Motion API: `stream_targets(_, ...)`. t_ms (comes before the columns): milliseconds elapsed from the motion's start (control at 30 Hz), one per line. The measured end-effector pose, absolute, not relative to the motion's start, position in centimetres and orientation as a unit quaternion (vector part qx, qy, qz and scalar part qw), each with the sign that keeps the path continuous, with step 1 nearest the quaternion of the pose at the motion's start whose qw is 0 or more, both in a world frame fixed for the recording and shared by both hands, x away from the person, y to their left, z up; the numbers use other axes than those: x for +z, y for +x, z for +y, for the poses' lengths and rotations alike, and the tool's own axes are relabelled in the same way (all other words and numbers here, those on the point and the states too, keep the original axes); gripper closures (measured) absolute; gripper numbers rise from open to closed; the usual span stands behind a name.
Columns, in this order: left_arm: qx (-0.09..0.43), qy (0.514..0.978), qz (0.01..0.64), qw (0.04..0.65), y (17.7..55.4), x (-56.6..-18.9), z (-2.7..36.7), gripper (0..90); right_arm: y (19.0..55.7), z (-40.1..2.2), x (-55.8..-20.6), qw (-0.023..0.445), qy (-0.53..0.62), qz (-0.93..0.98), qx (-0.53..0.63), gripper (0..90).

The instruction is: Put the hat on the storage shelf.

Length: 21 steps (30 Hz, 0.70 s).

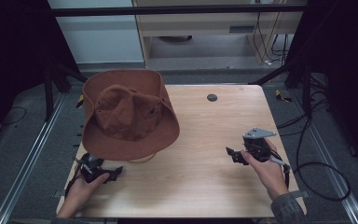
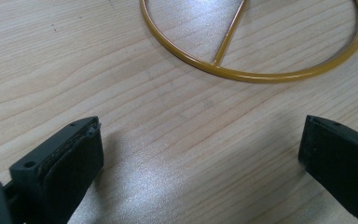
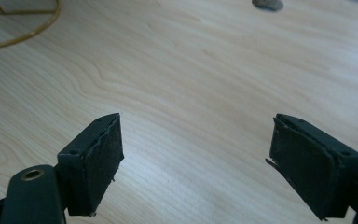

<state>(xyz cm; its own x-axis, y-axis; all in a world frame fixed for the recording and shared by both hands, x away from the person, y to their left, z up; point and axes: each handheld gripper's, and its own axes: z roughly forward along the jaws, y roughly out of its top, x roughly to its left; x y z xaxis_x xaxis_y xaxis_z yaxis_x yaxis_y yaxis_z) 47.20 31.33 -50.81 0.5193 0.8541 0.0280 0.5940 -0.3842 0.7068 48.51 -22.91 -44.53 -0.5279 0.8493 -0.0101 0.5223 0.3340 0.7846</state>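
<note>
While both grippers rest low over the wooden table, each has its jaws spread wide with nothing between them. The left gripper sits just beside the near edge of the brown hat, close under the overhang of the brim. Seen along its jaws in the left gripper view, a yellow wire ring with a straight spoke lies flat on the wood just ahead, apart from the pads. That ring appears to be the foot of a stand carrying the hat, though the stem cannot be made out; a sliver of it shows below the brim in the high view.

The right gripper is well apart from the hat, its jaws pointing across bare wood toward it, with an arc of the ring at the far corner of its own view. A small dark disc lies beyond the hat's right side.

Judging from this, the hat lies forward and slightly right of the left gripper, which is much the nearer; the brim is the likely first hold.
</note>
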Motion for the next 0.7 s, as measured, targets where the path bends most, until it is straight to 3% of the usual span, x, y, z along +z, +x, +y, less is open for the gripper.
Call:
stream_targets(300, 0.197, 0.806, 0.451, 0.330, 47.1, -50.8, 31.3, 0.0, 48.7, -23.3, -48.3, 0.197, 0.467, 0.772, 0.384, 15.1)
stream_targets(700, 0.198, 0.806, 0.451, 0.329, 47.1, -50.8, 31.3, 0.0, 50.0, -22.5, -50.0, 0.187, 0.495, 0.754, 0.388, 11.4)
